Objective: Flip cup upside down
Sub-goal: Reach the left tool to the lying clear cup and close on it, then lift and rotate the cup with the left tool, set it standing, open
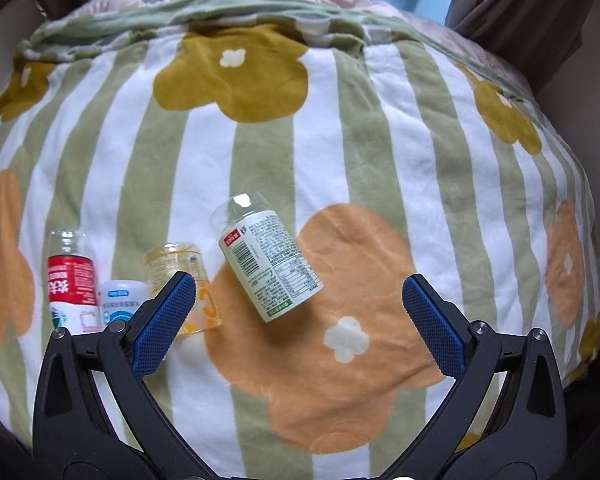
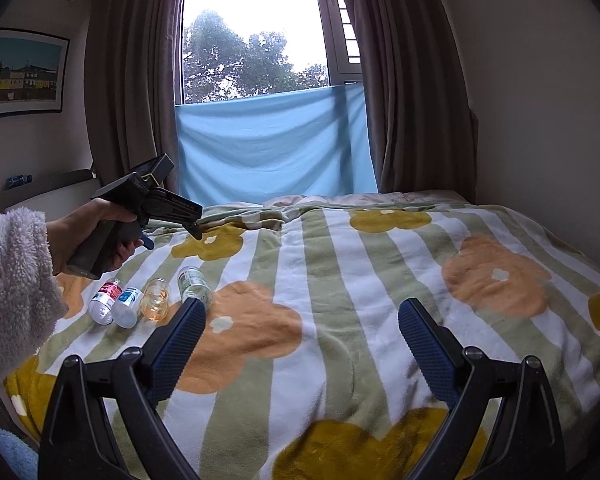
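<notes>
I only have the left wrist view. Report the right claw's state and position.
Observer: The right claw is open and empty over the blanket, just right of the row of containers.
Operator: Tell me who holds my left claw.
Observer: A hand in a fluffy pale sleeve holds the left claw clear of the bed.
Operator: Describe what lies beyond the bed.
Observer: A window showing trees, between brown curtains.
</notes>
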{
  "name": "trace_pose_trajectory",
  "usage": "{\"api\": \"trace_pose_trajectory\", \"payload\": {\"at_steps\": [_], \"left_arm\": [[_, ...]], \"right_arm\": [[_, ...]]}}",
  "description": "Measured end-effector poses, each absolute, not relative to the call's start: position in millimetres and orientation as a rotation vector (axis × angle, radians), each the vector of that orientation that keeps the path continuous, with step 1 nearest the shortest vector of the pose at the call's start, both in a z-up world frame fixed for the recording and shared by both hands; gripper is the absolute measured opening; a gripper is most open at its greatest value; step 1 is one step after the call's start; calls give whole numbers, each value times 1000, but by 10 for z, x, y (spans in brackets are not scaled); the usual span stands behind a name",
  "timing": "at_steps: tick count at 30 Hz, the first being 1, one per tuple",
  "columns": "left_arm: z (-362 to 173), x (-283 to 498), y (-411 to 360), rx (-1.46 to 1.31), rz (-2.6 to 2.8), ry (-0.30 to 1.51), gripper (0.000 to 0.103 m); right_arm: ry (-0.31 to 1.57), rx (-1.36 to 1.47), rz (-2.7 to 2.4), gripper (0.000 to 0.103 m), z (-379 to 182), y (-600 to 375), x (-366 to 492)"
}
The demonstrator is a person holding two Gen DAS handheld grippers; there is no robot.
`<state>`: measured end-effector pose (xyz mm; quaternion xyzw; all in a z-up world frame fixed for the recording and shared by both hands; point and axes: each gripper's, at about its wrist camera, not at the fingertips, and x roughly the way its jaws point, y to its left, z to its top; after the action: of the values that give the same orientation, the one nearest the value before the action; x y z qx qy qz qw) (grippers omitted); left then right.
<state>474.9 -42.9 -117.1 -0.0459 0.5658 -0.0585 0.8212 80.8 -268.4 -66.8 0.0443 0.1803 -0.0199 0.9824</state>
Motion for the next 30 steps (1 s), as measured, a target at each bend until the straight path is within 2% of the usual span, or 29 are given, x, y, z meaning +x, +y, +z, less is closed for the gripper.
{"api": "trace_pose_trajectory", "payload": {"at_steps": [8,11,18,19,21,30], "left_arm": [[-1770,5364,-195,-251,-82,1400,98],[-1923,5471,-207,-303,-98,1463,93],[-2186,5590,-324,-197,9,1534,91],[-2213,5600,-352,-186,10,1534,90],[-2298,5609,-415,-142,31,1554,70],[-2262,5492,-659,-37,27,1511,68]], "right_arm": [[375,122,-21,96,-941,-2808,821],[365,111,-4,96,-1003,-2797,845],[341,110,29,96,-1056,-2793,868],[342,112,31,96,-1070,-2800,876],[350,117,32,96,-1092,-2812,897],[356,156,36,96,-1124,-2884,904]]}}
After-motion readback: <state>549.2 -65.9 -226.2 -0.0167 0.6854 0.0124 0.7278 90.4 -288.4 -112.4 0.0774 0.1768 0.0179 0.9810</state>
